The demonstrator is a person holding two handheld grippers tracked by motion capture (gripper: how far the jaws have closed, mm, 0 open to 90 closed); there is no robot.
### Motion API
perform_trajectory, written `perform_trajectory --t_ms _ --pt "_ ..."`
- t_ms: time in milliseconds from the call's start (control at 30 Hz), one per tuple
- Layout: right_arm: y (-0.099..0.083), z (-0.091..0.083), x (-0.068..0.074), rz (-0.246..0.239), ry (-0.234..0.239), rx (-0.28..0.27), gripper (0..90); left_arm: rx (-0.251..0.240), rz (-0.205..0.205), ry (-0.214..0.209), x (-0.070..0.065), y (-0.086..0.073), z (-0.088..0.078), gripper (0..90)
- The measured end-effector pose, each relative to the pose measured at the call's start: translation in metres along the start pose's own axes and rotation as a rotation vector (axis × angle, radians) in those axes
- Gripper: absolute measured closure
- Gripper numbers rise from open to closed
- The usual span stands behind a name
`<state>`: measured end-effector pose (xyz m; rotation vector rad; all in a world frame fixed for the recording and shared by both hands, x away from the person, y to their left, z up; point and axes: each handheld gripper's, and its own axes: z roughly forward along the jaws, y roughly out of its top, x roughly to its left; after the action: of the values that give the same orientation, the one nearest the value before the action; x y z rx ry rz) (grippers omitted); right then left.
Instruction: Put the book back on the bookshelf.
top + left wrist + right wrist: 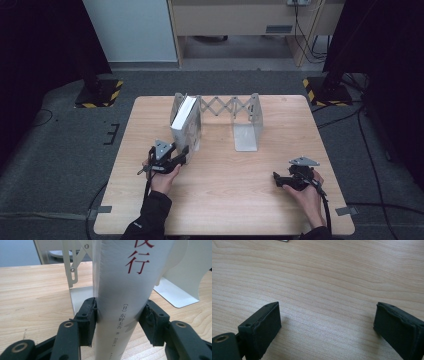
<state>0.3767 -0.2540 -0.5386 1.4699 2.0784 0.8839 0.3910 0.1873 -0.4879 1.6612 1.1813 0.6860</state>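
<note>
My left gripper (117, 320) is clamped on the spine of the book (125, 290), near its bottom edge, with one black pad pressed on each side. In the high view the same left gripper (172, 157) sits at the near corner of the book (184, 122), which stands upright against the left end plate of the folding rack (227, 107) at the far middle of the table (225, 200). The white spine with its red and grey lettering faces me, and the book looks close to vertical, its lower edge on or just above the rack's base plate; I cannot tell which.

My right gripper (327, 327) has its jaws wide apart with nothing between them, just bare wood below. In the high view that right gripper (295, 177) rests low near the table's right front, well apart from the rack and the book.

As I judge it, the placing is nearly done: the book is in the rack's left bay and leaning on metal. What remains is to check that it stands by itself, let go with the left jaws, and back the hand away without dragging the spine. The right bay of the rack holds nothing, and I see no other book waiting on the table.
</note>
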Motion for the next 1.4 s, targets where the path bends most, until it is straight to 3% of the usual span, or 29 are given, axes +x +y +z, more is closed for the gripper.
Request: perform_trajectory --t_ms 200,433,700,1067,1233,1400 --pt "0.0 0.0 0.0 0.0 0.0 0.0 7.7 0.019 0.0 -0.002 -0.007 0.004 0.004 48.2" --pt "0.0 0.0 0.0 0.0 0.0 0.0 7.7 0.007 -0.015 -0.017 -0.012 0.005 0.012 45.8" --pt "0.0 0.0 0.0 0.0 0.0 0.0 7.6 0.016 0.001 -0.016 -0.018 0.01 0.024 42.6" --pt "0.0 0.0 0.0 0.0 0.0 0.0 7.6 -0.012 0.01 -0.02 -0.011 0.011 0.031 43.1" --pt "0.0 0.0 0.0 0.0 0.0 0.0 7.6 0.035 0.036 -0.017 -0.011 0.019 0.034 43.2" --pt "0.0 0.0 0.0 0.0 0.0 0.0 7.6 0.015 0.034 -0.024 -0.009 0.018 0.039 43.2"
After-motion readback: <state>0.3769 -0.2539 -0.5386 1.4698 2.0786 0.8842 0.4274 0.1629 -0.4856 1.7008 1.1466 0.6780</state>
